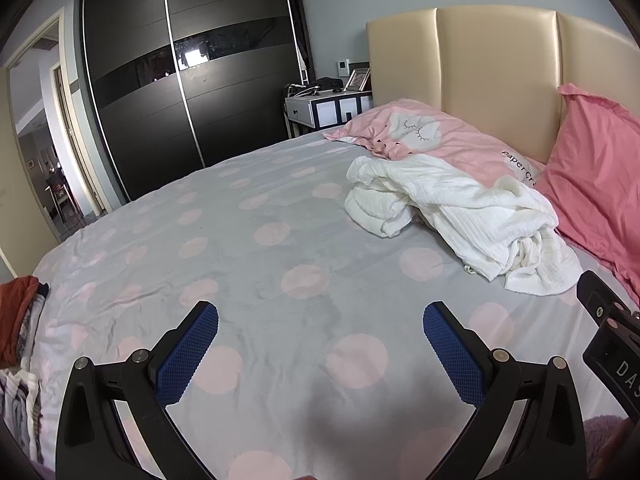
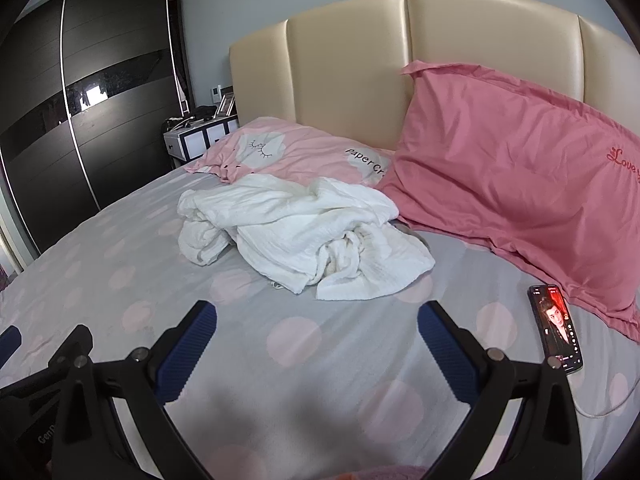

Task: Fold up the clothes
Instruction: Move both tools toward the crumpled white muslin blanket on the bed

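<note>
A crumpled white garment (image 1: 460, 216) (image 2: 304, 236) lies in a heap on the grey bed sheet with pink dots (image 1: 248, 248) (image 2: 132, 288), just in front of the pillows. My left gripper (image 1: 320, 344) hovers open over bare sheet, well short of the heap, which sits ahead and to its right. My right gripper (image 2: 316, 340) is also open with nothing between its blue pads (image 2: 444, 344), and the white heap lies straight ahead of it. A stack of clothes, rust red on top (image 1: 18, 312), sits at the bed's left edge.
Two pink pillows (image 1: 424, 132) (image 2: 516, 184) lean toward a cream headboard (image 2: 400, 60). A phone (image 2: 556, 326) with its screen lit and a cable lies on the sheet to the right. A dark sliding wardrobe (image 1: 180, 80) and a bedside table (image 1: 324, 108) stand beyond the bed.
</note>
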`<action>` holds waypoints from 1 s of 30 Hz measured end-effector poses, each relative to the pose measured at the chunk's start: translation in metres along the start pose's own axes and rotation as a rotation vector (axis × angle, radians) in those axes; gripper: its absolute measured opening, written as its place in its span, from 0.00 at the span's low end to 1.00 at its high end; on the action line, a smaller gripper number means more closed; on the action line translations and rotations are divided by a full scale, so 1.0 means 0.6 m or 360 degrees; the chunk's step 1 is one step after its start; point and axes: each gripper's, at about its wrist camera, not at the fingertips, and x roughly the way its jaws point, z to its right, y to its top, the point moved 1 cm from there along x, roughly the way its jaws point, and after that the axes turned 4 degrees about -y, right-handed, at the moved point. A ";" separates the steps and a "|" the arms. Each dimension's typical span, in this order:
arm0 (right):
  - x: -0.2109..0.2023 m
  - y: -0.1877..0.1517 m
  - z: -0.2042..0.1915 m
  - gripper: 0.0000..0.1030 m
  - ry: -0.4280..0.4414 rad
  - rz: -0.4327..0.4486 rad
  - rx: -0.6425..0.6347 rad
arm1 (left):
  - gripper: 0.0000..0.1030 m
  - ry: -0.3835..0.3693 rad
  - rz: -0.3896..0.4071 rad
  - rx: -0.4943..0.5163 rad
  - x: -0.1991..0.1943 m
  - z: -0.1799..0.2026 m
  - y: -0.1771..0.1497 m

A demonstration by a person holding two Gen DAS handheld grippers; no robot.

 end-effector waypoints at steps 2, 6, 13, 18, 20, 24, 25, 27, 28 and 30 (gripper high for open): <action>0.002 -0.001 -0.003 0.99 -0.0001 -0.0003 0.0001 | 1.00 0.0000 -0.0002 -0.0004 0.002 -0.001 -0.001; 0.006 -0.005 -0.008 0.99 -0.0003 -0.0008 0.0004 | 1.00 -0.0010 0.0041 0.0039 -0.006 0.002 -0.007; 0.002 -0.001 -0.024 0.99 0.0030 -0.0003 0.0016 | 1.00 0.0001 0.0105 -0.0050 -0.012 -0.004 -0.002; 0.000 -0.001 -0.026 0.96 0.0034 -0.0004 0.0018 | 1.00 0.0013 0.0130 -0.0047 -0.014 -0.004 0.001; 0.003 -0.001 -0.028 0.92 0.0026 -0.0019 0.0007 | 1.00 0.0007 0.0134 -0.0070 -0.015 -0.005 0.001; 0.009 -0.004 -0.031 0.83 0.0020 -0.0054 -0.0008 | 1.00 -0.0032 0.0125 -0.0077 -0.014 -0.003 0.003; 0.010 -0.005 -0.029 0.80 0.0027 -0.0062 -0.0009 | 1.00 -0.0028 0.0127 -0.0070 -0.013 -0.001 0.003; 0.013 -0.007 -0.024 0.73 0.0053 -0.0082 0.0005 | 1.00 -0.0036 0.0131 -0.0070 -0.012 0.000 0.002; 0.014 -0.008 -0.023 0.69 0.0056 -0.0093 0.0014 | 1.00 -0.0034 0.0127 -0.0081 -0.012 -0.001 0.002; 0.016 -0.009 -0.023 0.64 0.0072 -0.0103 0.0009 | 1.00 -0.0055 0.0113 -0.0106 -0.009 -0.003 0.002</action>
